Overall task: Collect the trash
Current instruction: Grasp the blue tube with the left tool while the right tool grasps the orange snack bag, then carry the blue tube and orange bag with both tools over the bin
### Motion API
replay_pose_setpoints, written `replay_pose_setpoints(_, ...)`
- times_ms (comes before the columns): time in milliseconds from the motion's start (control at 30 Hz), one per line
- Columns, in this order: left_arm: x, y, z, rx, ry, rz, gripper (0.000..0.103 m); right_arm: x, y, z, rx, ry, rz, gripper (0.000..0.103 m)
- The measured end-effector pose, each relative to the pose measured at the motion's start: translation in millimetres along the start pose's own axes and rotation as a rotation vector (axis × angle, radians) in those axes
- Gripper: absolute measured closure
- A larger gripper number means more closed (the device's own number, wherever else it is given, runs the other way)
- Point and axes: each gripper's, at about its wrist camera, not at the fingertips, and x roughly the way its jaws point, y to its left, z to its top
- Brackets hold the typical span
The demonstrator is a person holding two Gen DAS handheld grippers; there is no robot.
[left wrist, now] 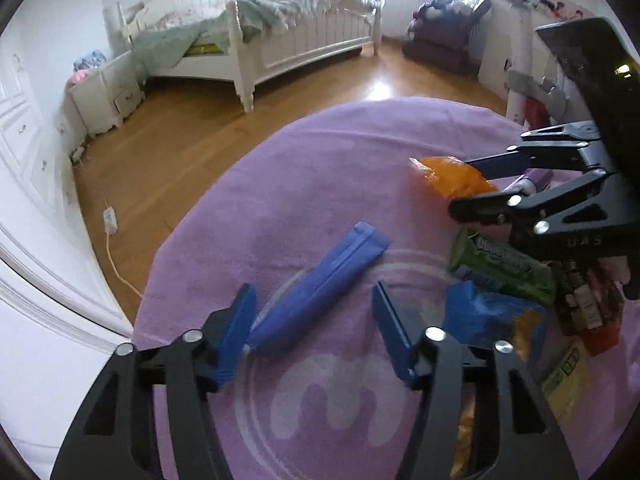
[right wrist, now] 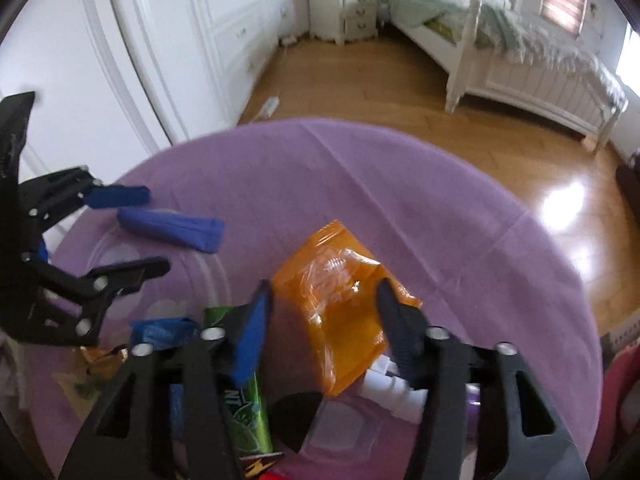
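On a round table with a purple cloth [left wrist: 304, 168] lies a folded blue bag [left wrist: 320, 284], with its near end between the open jaws of my left gripper [left wrist: 314, 300]; it shows too in the right wrist view [right wrist: 172, 228]. An orange plastic wrapper [right wrist: 340, 304] lies between the open jaws of my right gripper [right wrist: 324, 300], also seen in the left wrist view [left wrist: 452, 176]. A green gum pack [left wrist: 500, 268], a crumpled blue wrapper [left wrist: 484, 316] and other small packets lie at the right. Neither gripper holds anything.
A white and purple tube [right wrist: 396, 392] lies under the right gripper. A white bed [left wrist: 280, 36], a nightstand [left wrist: 104, 92] and wardrobes [right wrist: 224, 20] stand around the wooden floor. A power strip with its cable [left wrist: 110, 220] lies on the floor.
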Motion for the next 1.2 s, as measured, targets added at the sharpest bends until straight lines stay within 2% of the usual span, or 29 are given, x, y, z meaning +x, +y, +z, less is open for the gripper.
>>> replay_pose_setpoints(33, 0.0, 0.1, 0.7, -0.002, -0.002, 0.008, 0.062, -1.2, 0.8, -0.7, -0.007, 0.000, -0.015, 0.071)
replay_pose_setpoints(100, -0.7, -1.1, 1.2, -0.016, -0.006, 0.031, 0.081, 0.5, 2.1, 1.0, 0.000, -0.004, -0.009, 0.075)
replay_pose_setpoints(167, -1.6, 0.1, 1.4, -0.044, -0.008, 0.037, 0.088, -4.5, -3.1, -1.4, 0.036, -0.016, 0.024, 0.081)
replay_pose_setpoints(200, -3.8, 0.0, 0.0, -0.078, -0.015, 0.007, 0.091, -9.7, -5.7, -3.3, 0.054, -0.027, 0.043, 0.081)
replay_pose_setpoints(267, -13.9, 1.4, -7.9, -0.145, -0.044, -0.082, 0.093, -30.4, -11.0, -10.8, 0.094, -0.078, 0.085, 0.083)
replay_pose_setpoints(400, -39.7, -13.1, -23.4, -0.196, -0.111, -0.127, 0.093, -78.5, -29.6, -30.3, 0.200, -0.198, 0.207, 0.083)
replay_pose_setpoints(567, -86.0, -44.2, -38.4, -0.244, -0.213, -0.187, 0.093, -144.5, -46.6, -79.7, 0.318, -0.372, 0.326, 0.083)
replay_pose_setpoints(733, -126.4, -95.0, -40.5, -0.236, -0.294, -0.249, 0.093, -192.2, -68.1, -137.2, 0.439, -0.477, 0.369, 0.083)
replay_pose_setpoints(867, -141.0, -150.5, -34.0, -0.184, -0.329, -0.317, 0.093, -223.4, -87.8, -180.7, 0.523, -0.543, 0.358, 0.083)
replay_pose_setpoints(1200, -120.8, -267.9, 7.2, -0.070, -0.316, -0.500, 0.093, -281.6, -152.5, -297.0, 0.733, -0.696, 0.179, 0.083)
